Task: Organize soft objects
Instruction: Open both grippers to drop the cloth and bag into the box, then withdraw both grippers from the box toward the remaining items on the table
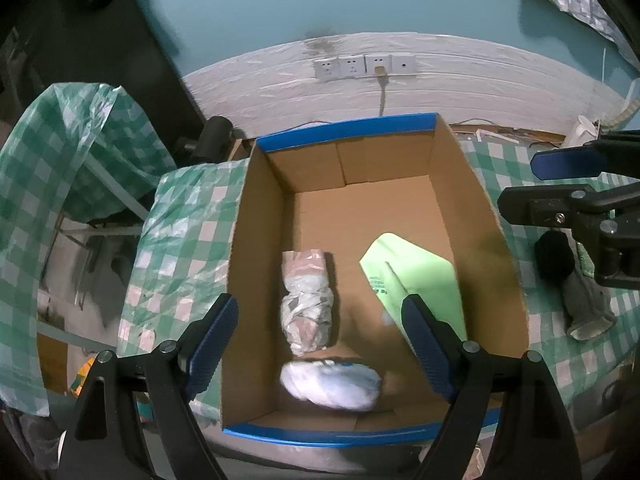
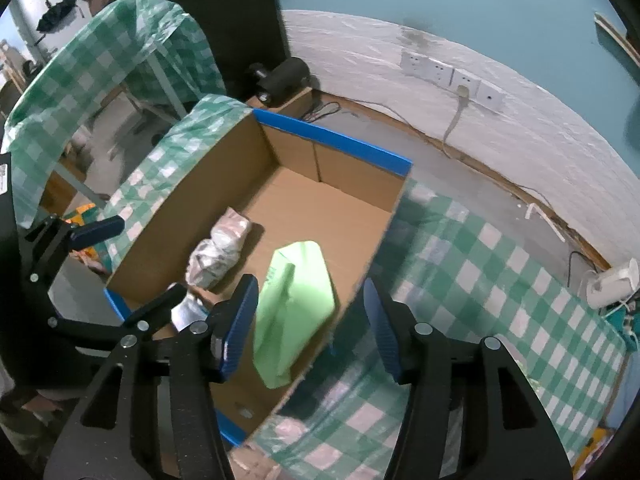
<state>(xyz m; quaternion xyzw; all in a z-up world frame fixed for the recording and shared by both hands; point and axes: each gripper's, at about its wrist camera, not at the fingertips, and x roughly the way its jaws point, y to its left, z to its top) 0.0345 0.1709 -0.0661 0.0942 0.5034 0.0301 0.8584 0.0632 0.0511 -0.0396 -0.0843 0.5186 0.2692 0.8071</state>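
An open cardboard box (image 1: 472, 208) with blue-taped rims sits on a tabletop (image 2: 500, 280) covered in green-and-white checked plastic, and three soft things lie on its floor. A rolled bundle of pinkish-white plastic (image 1: 307, 302) lies lengthwise near the middle, a white crumpled bundle (image 1: 330, 384) sits just beside its near end, close to the near wall, and a light green plastic bag (image 1: 416, 276) lies to the right of them, near the right-hand wall — its outline is blurred in both views. The left gripper (image 1: 320, 340) hangs above the near part of the box with its jaws spread wide; the two pale bundles show in the gap between the blue pads, but nothing is pressed by them. The right gripper (image 2: 310, 324) hovers over the box's right wall, its jaws apart and empty — the green bag lies below, near the left pad, and is free of both pads as far as the blur allows. Outside the box, on the cloth to its right, lies a grey soft item (image 1: 586, 304), beside the right gripper as the left wrist camera sees it. A row of white wall sockets (image 1: 362, 66) runs behind the tabletop.
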